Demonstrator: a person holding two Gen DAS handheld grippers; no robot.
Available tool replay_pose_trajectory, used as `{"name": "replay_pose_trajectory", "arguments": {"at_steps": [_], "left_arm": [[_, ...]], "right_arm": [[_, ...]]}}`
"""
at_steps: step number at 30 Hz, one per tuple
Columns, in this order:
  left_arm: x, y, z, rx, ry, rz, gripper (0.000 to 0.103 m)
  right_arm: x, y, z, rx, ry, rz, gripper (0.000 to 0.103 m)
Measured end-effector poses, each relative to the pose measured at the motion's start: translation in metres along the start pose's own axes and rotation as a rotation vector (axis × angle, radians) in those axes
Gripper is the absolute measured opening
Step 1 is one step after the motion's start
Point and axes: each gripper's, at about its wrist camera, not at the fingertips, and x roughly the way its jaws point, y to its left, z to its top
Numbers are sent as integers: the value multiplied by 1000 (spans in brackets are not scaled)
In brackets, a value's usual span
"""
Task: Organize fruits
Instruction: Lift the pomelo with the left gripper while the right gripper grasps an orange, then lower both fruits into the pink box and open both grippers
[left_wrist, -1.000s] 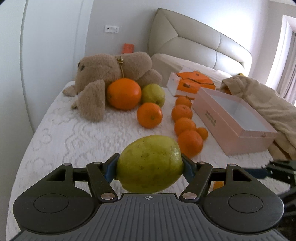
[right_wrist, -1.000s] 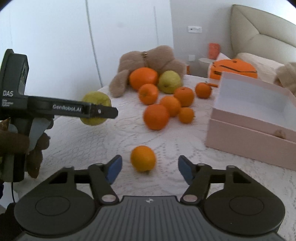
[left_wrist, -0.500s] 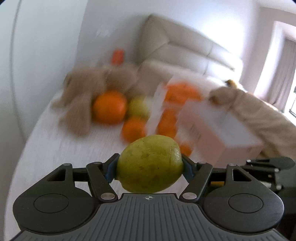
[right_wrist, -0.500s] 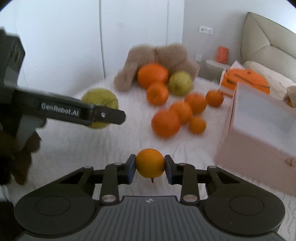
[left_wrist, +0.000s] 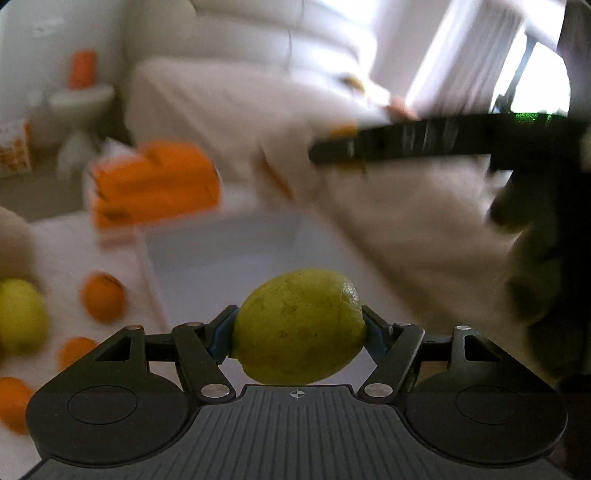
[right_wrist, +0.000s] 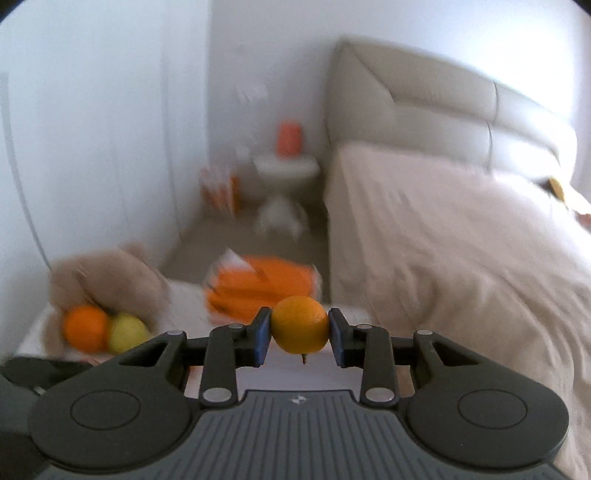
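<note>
Now carrying two fruits: my left gripper (left_wrist: 299, 328) clamps green lemon (left_wrist: 300, 326) above pink box (left_wrist: 236, 254); right gripper (right_wrist: 300, 332) pinches small orange (right_wrist: 300, 324). Box interior looks bare; several oranges (left_wrist: 102, 302) beside box remain unsorted.

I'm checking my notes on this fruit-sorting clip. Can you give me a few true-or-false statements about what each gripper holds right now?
1. The left gripper holds a green fruit. True.
2. The right gripper is empty. False: it is shut on a small orange.
3. The small orange's stem points down. True.
4. The green fruit rests on the bed. False: it is clamped between the pads, off the surface.
</note>
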Motion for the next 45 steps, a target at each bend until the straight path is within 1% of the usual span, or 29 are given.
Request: {"name": "replay_pose_trajectory", "arguments": {"at_steps": [3, 6, 8, 10, 12, 14, 16, 18, 19, 20, 22, 23, 24, 26, 27, 30, 32, 34, 35, 36, 38, 41, 43, 45], "left_arm": [[44, -10, -4, 42, 119, -5, 74], [70, -12, -3, 50, 206, -20, 76], [78, -11, 7, 41, 216, -61, 74], [80, -11, 10, 55, 219, -60, 74], [75, -11, 13, 78, 200, -42, 72], [66, -13, 14, 114, 172, -25, 67], [47, -8, 16, 119, 120, -44, 67], [17, -5, 10, 98, 43, -85, 67], [0, 1, 8, 87, -8, -96, 67], [-16, 2, 0, 81, -59, -96, 67], [-47, 13, -10, 70, -161, -64, 67], [-61, 21, -17, 62, -211, -19, 67], [-71, 22, -22, 54, -244, 28, 67], [-90, 37, -41, 25, -306, 122, 67], [-97, 46, -50, -2, -333, 145, 67], [-112, 74, -87, -114, -399, 172, 67], [-116, 90, -110, -171, -405, 193, 67], [-111, 104, -125, -212, -398, 207, 67], [-113, 111, -132, -224, -402, 216, 67], [-111, 116, -137, -235, -412, 231, 67], [-119, 123, -152, -261, -443, 255, 67], [-126, 142, -163, -340, -510, 261, 67], [-140, 153, -178, -396, -544, 248, 67], [-143, 161, -184, -435, -559, 239, 67]], "right_arm": [[25, -24, -17, 49, 79, 9, 32], [46, -37, -34, 63, 157, 3, 32], [60, -41, -41, 67, 198, 14, 32], [67, -43, -49, 78, 235, 44, 32], [82, -41, -52, 96, 285, 60, 32], [94, -41, -59, 113, 332, 62, 32], [100, -42, -63, 129, 350, 64, 32], [103, -43, -65, 132, 364, 62, 33], [103, -43, -67, 136, 373, 69, 35], [100, -44, -66, 141, 376, 82, 41], [99, -40, -67, 138, 371, 83, 47], [97, -35, -66, 121, 358, 63, 48], [93, -32, -64, 104, 344, 40, 48], [87, -20, -59, 68, 301, -6, 49], [82, -13, -56, 53, 269, -19, 50], [64, 10, -45, 20, 167, -14, 61], [50, 31, -38, -8, 96, 6, 69], [35, 54, -36, -31, 27, 41, 74], [28, 64, -36, -39, -1, 60, 78], [24, 76, -37, -50, -23, 84, 79], [16, 99, -45, -83, -41, 138, 80], [10, 135, -66, -176, -26, 210, 80], [8, 156, -84, -242, -26, 222, 80], [8, 178, -106, -308, -32, 232, 80]]}}
